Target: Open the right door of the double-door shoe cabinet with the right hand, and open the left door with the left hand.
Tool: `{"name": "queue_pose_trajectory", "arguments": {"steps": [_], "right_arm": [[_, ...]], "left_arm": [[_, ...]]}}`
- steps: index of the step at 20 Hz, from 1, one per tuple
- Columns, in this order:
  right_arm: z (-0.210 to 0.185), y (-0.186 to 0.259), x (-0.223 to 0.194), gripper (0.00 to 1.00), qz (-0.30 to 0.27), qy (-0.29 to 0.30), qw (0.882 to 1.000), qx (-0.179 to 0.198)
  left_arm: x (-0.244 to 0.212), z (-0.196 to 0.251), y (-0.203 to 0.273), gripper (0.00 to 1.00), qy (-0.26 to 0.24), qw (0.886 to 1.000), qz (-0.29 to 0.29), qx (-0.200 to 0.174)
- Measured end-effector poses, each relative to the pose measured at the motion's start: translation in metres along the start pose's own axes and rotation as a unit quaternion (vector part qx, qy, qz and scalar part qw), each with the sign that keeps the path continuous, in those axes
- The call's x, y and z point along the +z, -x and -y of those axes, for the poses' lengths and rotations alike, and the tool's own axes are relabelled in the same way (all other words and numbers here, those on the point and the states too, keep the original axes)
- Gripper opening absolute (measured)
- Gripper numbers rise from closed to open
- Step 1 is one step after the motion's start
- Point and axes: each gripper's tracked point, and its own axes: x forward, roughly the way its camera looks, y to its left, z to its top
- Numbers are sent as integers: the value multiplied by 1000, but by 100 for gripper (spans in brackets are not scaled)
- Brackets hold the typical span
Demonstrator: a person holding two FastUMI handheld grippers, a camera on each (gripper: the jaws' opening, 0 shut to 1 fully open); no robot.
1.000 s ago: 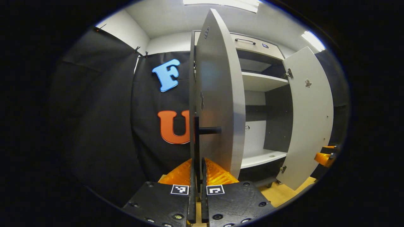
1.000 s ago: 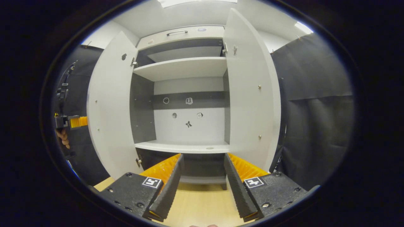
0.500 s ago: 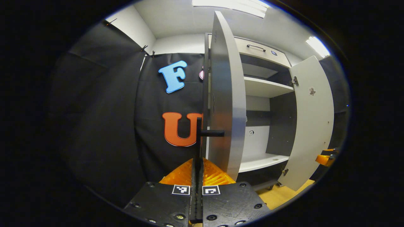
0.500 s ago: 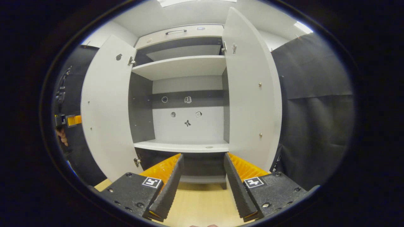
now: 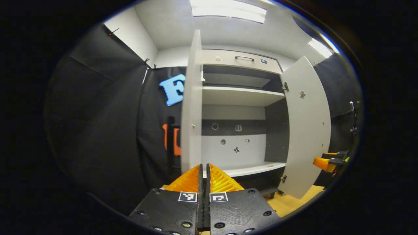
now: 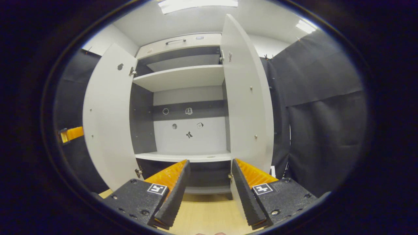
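Shoe cabinet (image 6: 189, 137) doors stand open; left gripper (image 5: 204, 169) fingers pressed together, right gripper (image 6: 209, 169) fingers wide.

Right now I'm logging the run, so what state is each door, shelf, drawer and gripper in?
left door: swung open
right door: swung open
shelves: bare
top drawer: shut
left gripper: fingers closed, holding nothing
right gripper: fingers apart, holding nothing

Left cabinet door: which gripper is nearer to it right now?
Left. The left gripper, fingers together, sits close at the left door's free edge; the right gripper, open, is back in front of the cabinet's middle.
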Motion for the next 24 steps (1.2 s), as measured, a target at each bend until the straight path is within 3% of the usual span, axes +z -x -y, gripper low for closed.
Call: {"name": "queue_pose_trajectory", "arguments": {"steps": [1, 6, 11, 14, 15, 16, 18, 19, 24], "right_arm": [[-1, 1, 1, 81, 1, 3, 1000, 3], [-4, 14, -1, 81, -5, 18, 1000, 14], [2, 21, 3, 81, 6, 35, 999, 7], [0, 19, 3, 80, 5, 32, 999, 14], [0, 18, 2, 81, 4, 30, 999, 15], [0, 16, 1, 81, 3, 29, 999, 16], [1, 14, 0, 81, 2, 28, 999, 16], [1, 13, 0, 81, 2, 27, 1000, 16], [5, 11, -2, 81, 4, 23, 1000, 13]], "left_arm": [[-8, 14, -6, 0, 4, 1000, 0, -4], [-42, 51, -32, 0, 29, 999, -31, -10], [-47, 73, -36, 0, 43, 998, -45, -31], [-47, 73, -37, 18, 39, 998, -41, -26], [-46, 76, -37, 41, 33, 998, -38, -29], [-45, 76, -36, 48, 28, 999, -35, -28], [-44, 72, -38, 100, 21, 999, -28, -14], [-44, 73, -39, 92, 22, 999, -27, -13], [-48, 73, -43, 93, 33, 999, -40, -15]]}}
